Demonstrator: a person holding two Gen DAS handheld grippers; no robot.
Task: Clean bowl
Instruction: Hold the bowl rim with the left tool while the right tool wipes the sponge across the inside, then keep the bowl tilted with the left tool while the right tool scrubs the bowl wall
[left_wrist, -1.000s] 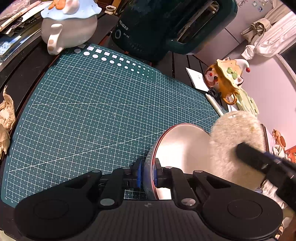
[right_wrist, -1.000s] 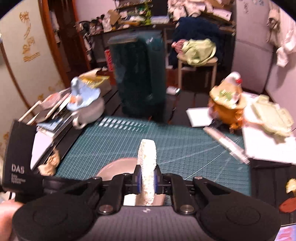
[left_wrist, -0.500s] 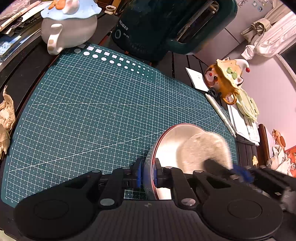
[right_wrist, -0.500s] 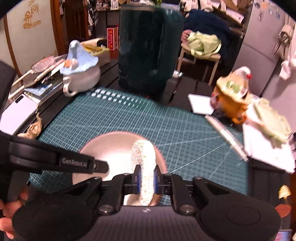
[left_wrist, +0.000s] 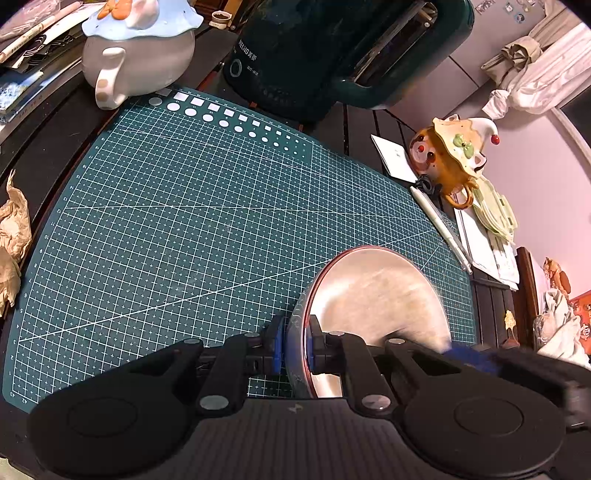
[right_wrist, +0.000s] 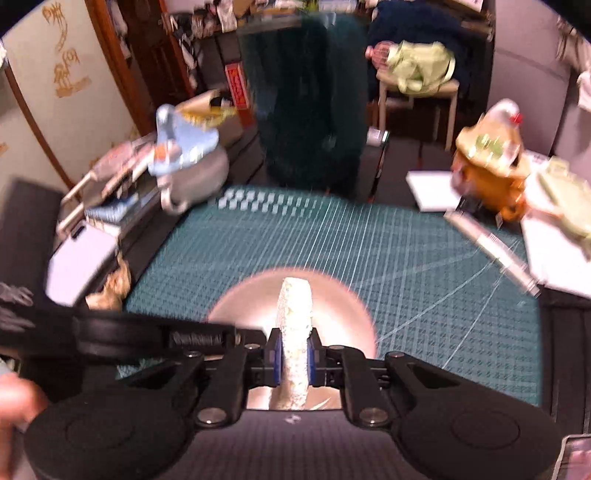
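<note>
The green cutting mat (left_wrist: 192, 221) fills most of the table, with a dark green appliance (left_wrist: 332, 48) standing past its far edge at twelve o'clock, a grey teapot with a blue lid (left_wrist: 136, 51) at eleven o'clock and an orange figurine pot (left_wrist: 450, 158) off the mat at two o'clock. The metal bowl (left_wrist: 373, 291) sits on the mat's near right corner, at about five o'clock in the left wrist view and dead centre low in the right wrist view. The left gripper (left_wrist: 294, 350) is clamped on the bowl's near rim, one blue pad outside the wall and one inside, pinning it to the mat. The right gripper (right_wrist: 294, 354) is closed tight on a pale round sponge (right_wrist: 294, 314) held on edge, its top standing over the bowl's inside; its dark body shows blurred at four o'clock in the left wrist view. Whether the sponge touches the metal I cannot tell, as the right view is smeared. The step in hand looks like the scrubbing itself. The next move likely calls for pressing the sponge onto the inner wall and sweeping it round while the left grip holds firm, since a thin rim could slip or tip under a sideways push.
</note>
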